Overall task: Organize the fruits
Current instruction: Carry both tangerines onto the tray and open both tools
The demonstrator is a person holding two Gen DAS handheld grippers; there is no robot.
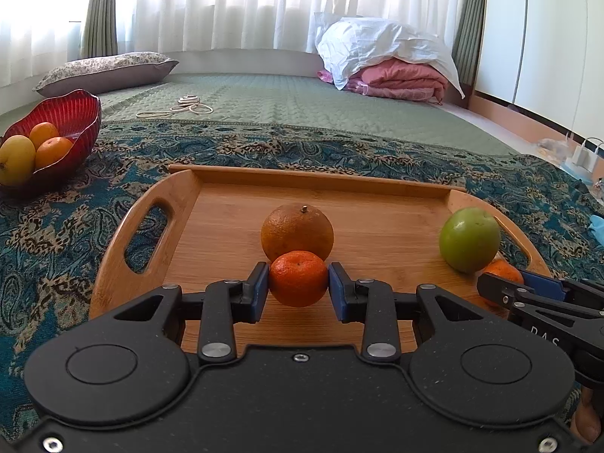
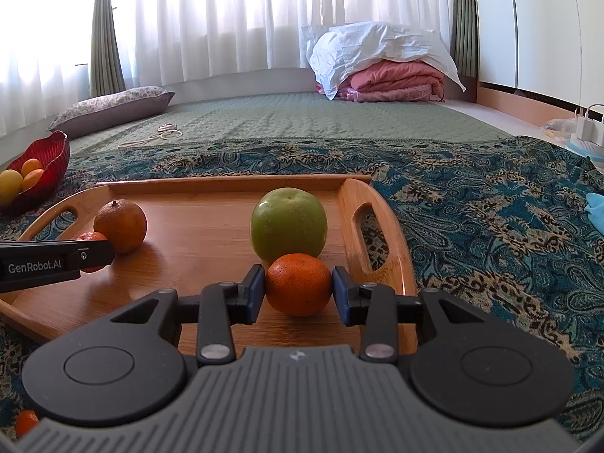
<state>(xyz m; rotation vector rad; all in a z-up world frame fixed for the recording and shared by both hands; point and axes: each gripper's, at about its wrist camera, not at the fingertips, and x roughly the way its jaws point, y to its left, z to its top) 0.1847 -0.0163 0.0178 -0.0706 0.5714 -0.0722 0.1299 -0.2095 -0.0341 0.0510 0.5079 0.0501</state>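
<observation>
Evidently each claw is clamped on a fruit for sorting, the left gripper (image 1: 298,288) holding a small mandarin (image 1: 298,278) just before the brownish orange (image 1: 297,232), the right gripper (image 2: 296,290) pinching another tangerine (image 2: 298,284) before the green apple (image 2: 288,224), all over the wooden tray (image 1: 264,181), with "GenRobot.AI" readable on the left gripper's side and the red bowl (image 1: 75,113) far left.

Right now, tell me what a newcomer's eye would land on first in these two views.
First, the two mandarins clamped in blue-padded fingers: one mandarin in the left gripper, the other mandarin in the right gripper, both over the wooden tray. Behind them sit a dull orange mid-tray and a green apple near its right handle. Far left, a red bowl holds more fruit.
</observation>
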